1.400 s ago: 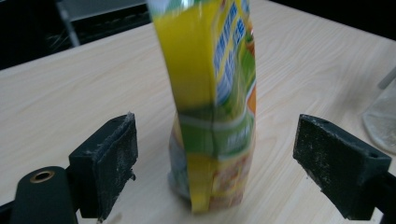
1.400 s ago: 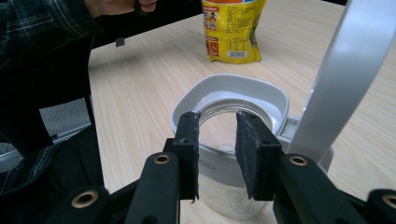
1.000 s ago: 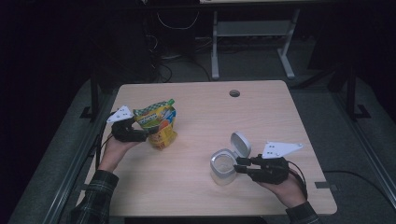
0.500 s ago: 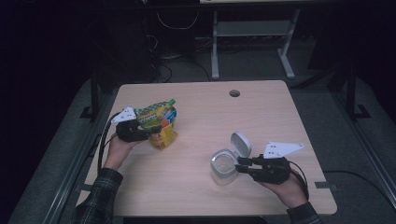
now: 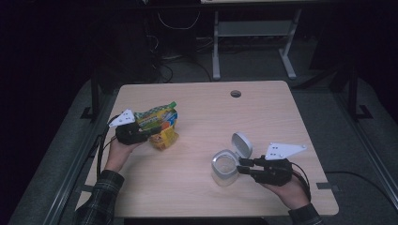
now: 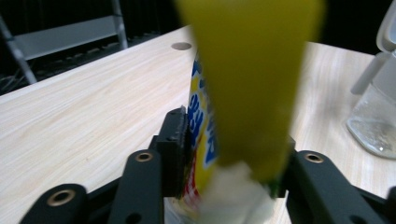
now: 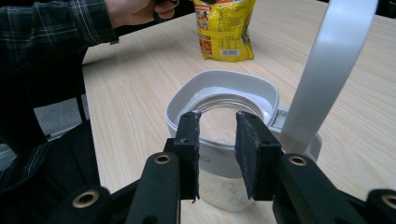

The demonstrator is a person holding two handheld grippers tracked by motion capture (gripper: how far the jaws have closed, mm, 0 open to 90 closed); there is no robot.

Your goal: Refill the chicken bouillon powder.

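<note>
Two grippers on the desk. Left gripper, near the left edge, has just been closing its jaws and now pinches the yellow snack bag, held upright. Right gripper, toward the near right corner, has its jaws against the rim of the clear jar; grip cannot be confirmed. Jar's white flip lid stands open.

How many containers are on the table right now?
2. A yellow snack bag at the table's left, between the left gripper jaws, and a clear jar with its white lid flipped open, at the right gripper.
</note>
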